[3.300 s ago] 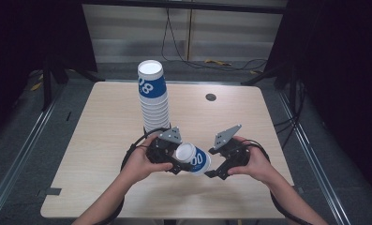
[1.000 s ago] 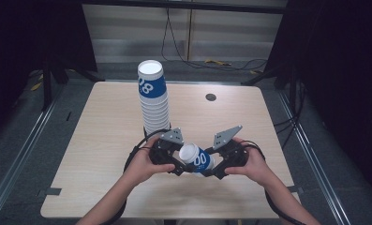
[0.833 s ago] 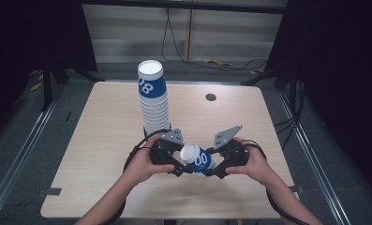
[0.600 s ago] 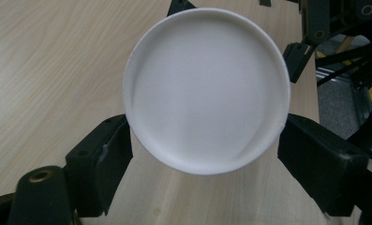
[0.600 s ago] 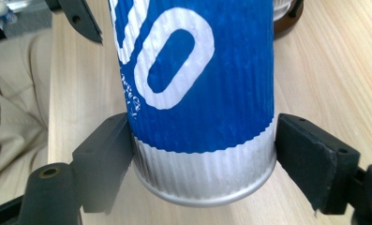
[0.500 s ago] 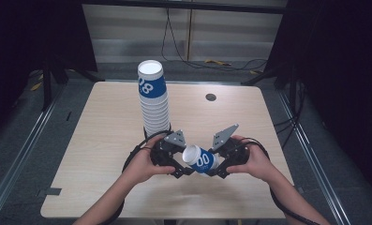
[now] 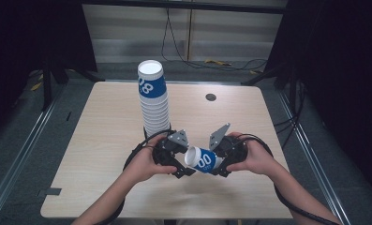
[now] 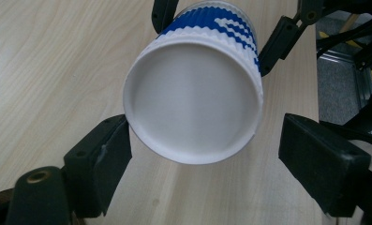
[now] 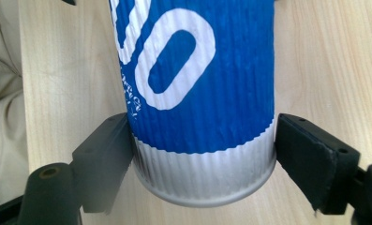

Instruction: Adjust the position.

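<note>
Since the earlier frames the left gripper (image 7: 182,165) has just been opening its jaws, and the cup (image 7: 203,160) between the two hands has tipped a little more level. In the left gripper view the cup's white open mouth (image 8: 193,98) sits between the left jaws: one pad lies at the rim, the other stands apart from it, so this gripper is released. The right gripper (image 7: 219,165) is clenched on the cup near its closed base, with one pad against the ribbed wall (image 9: 207,70) in the right gripper view and the other at most lightly touching. The cup is held on its side just above the table (image 7: 104,140), near the front edge, mouth toward the left hand (image 7: 144,164) and base toward the right hand (image 7: 254,157). Behind it a tall stack (image 7: 154,101) of like cups stands upright on the table, well apart from the held one. Judged from this, the handover from left to right is nearly done: the right gripper carries the cup alone. What is left appears to be drawing the left gripper clear and then placing the cup, perhaps on the stack or on the table.
</note>
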Action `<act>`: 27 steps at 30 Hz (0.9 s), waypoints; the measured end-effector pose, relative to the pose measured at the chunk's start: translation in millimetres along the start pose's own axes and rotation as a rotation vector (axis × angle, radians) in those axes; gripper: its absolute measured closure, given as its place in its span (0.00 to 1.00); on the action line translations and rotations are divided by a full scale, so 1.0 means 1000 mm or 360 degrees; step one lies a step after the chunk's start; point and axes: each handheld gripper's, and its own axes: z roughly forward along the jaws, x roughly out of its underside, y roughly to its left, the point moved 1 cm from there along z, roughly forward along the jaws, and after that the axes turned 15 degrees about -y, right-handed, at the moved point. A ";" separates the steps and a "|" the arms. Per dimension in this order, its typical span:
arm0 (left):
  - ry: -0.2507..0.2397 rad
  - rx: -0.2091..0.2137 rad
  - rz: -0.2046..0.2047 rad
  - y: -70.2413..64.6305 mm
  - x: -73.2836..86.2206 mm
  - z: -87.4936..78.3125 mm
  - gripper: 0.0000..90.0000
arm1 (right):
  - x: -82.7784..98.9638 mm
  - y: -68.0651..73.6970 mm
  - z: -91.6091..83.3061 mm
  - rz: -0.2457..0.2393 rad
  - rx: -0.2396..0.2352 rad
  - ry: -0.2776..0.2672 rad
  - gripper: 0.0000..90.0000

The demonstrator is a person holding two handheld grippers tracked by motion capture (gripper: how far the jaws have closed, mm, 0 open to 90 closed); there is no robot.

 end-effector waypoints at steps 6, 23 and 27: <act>-0.0004 0.0011 0.0001 0.000 -0.001 0.001 0.18 | -0.004 0.000 0.002 -0.0044 -0.0009 0.0048 0.22; 0.0080 -0.0019 0.0052 -0.001 -0.012 0.008 0.20 | -0.010 0.003 0.007 -0.0101 -0.0039 0.0112 0.22; 0.0111 -0.0026 0.0056 -0.001 -0.011 0.010 0.21 | -0.011 0.003 0.007 -0.0114 -0.0043 0.0116 0.22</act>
